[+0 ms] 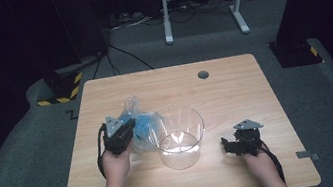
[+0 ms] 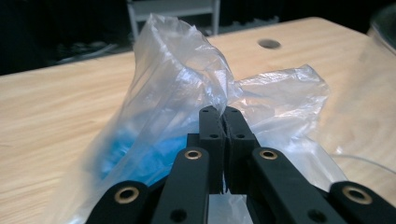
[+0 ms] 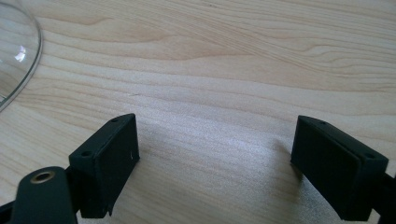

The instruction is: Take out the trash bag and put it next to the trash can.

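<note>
Left gripper pinches crumpled clear plastic bag of blue contents, at nine o'clock, touching clear round glass bowl. Right gripper, jaws spread, empty, rests at three o'clock on light wooden table.

The left hand holds the left gripper with its jaws pressed together, pinching a fold of the clear plastic bag. The right hand holds the right gripper low over the table, jaws spread wide apart with nothing between them.
</note>
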`<action>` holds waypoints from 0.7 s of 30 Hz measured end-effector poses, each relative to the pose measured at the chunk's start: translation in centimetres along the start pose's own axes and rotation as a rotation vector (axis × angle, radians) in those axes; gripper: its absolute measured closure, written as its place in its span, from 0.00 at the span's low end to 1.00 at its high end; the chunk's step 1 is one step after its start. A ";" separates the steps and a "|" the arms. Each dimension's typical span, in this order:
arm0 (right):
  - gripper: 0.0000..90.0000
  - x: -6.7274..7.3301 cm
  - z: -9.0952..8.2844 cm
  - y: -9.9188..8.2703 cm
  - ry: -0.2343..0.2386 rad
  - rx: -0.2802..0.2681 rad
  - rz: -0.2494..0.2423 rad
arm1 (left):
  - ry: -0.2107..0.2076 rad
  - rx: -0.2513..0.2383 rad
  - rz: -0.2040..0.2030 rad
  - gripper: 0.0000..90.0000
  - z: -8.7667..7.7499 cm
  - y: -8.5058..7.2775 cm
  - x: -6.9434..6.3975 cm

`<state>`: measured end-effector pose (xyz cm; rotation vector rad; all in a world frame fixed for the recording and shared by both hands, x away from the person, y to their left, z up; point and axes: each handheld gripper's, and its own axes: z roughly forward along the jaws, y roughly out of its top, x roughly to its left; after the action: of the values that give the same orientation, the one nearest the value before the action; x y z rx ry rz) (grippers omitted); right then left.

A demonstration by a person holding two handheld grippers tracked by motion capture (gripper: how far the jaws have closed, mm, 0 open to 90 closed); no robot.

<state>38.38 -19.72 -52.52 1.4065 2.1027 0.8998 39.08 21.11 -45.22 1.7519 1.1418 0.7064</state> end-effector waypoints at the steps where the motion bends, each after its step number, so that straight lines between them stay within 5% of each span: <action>1: 0.17 0.0 0.0 0.0 0.000 0.000 -0.002 | -0.014 0.009 0.014 0.95 -0.1 0.0 -0.4; 5: 0.17 0.0 0.0 0.0 0.000 -0.002 -0.002 | -0.030 -0.003 -0.007 0.88 -0.7 0.4 -0.3; 7: 0.17 0.0 0.0 0.0 0.000 -0.002 -0.001 | -0.020 0.001 -0.059 0.67 -1.3 0.8 0.0; 11: 0.17 0.0 0.0 0.0 0.003 -0.003 -0.006 | -0.012 -0.012 -0.098 0.46 -2.0 1.3 0.2; 16: 0.17 0.0 0.0 0.0 0.002 -0.002 0.000 | 0.015 0.011 -0.063 0.25 -2.8 1.6 -0.4; 21: 0.17 0.0 0.0 0.0 0.004 -0.001 -0.003 | 0.021 0.042 -0.093 0.22 -3.8 1.9 -0.4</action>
<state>38.38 -19.76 -52.52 1.4025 2.1065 0.9031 36.56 21.82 -41.88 1.7181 1.2517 0.6502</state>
